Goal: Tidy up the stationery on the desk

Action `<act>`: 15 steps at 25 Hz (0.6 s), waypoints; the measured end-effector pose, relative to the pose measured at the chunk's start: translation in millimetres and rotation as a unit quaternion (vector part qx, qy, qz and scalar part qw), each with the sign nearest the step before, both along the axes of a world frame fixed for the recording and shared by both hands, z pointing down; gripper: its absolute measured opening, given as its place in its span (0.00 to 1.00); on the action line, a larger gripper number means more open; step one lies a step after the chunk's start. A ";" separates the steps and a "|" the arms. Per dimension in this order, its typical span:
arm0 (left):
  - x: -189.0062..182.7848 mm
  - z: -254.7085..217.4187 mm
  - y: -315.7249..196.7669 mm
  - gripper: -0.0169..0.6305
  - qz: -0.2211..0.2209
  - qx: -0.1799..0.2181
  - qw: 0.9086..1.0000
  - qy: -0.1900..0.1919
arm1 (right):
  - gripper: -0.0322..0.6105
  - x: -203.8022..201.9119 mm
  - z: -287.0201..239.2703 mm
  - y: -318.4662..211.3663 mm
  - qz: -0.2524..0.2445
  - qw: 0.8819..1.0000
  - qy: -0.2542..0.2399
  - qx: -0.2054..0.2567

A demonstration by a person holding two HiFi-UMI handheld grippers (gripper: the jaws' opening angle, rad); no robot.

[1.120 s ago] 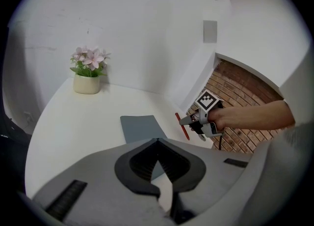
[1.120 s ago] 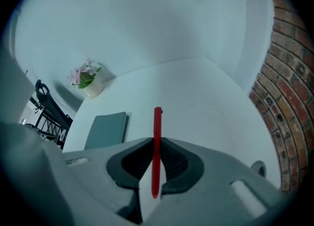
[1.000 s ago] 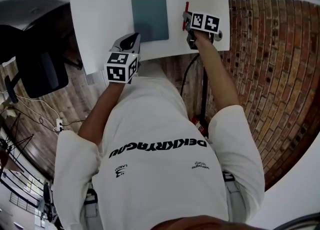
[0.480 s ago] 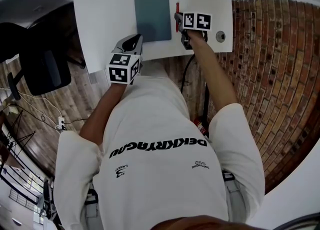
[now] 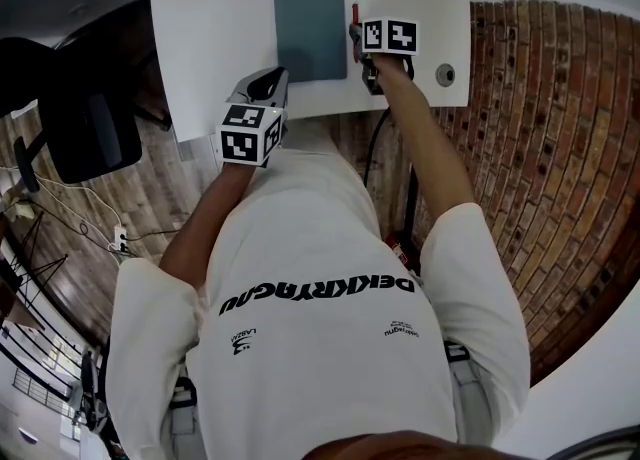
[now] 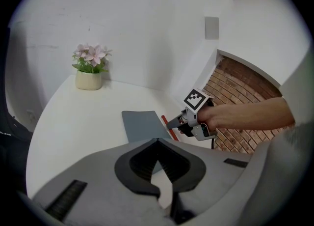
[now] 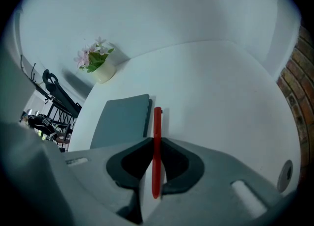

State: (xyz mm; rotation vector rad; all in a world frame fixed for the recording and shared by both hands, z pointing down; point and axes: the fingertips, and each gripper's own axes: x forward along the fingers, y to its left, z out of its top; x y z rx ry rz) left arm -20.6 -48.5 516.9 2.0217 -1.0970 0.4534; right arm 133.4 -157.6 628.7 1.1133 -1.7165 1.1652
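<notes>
Two tools | right tool (image 7: 157,141) pinches red pen (image 7: 157,117), shifted beside notebook (image 7: 122,122) | left tool (image 6: 158,141) closed

**Open desk both sides, tight at the notebook's edge**

We find bare desk (image 5: 210,38) left of the grey-blue notebook (image 5: 310,33) and behind it, up to the flower pot (image 6: 89,75) in the far left corner by the wall. Our right gripper (image 7: 157,140), clamped on the red pen (image 7: 157,122), crowds the notebook's right edge. Beyond it only a round grommet (image 5: 445,74) interrupts the top. Our left gripper (image 6: 158,144), jaws together, occupies the near edge.
</notes>
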 end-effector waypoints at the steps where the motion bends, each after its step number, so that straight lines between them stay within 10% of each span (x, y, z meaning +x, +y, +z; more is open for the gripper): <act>1: -0.3 0.6 -0.6 0.02 -0.001 0.000 1.000 0.000 | 0.13 -0.1 0.9 -0.4 -0.001 1.000 0.002 -0.001; 15: -3.5 3.2 -2.1 0.02 -0.011 -0.003 1.000 -0.002 | 0.13 1.8 8.0 0.9 0.047 0.998 -0.009 -0.035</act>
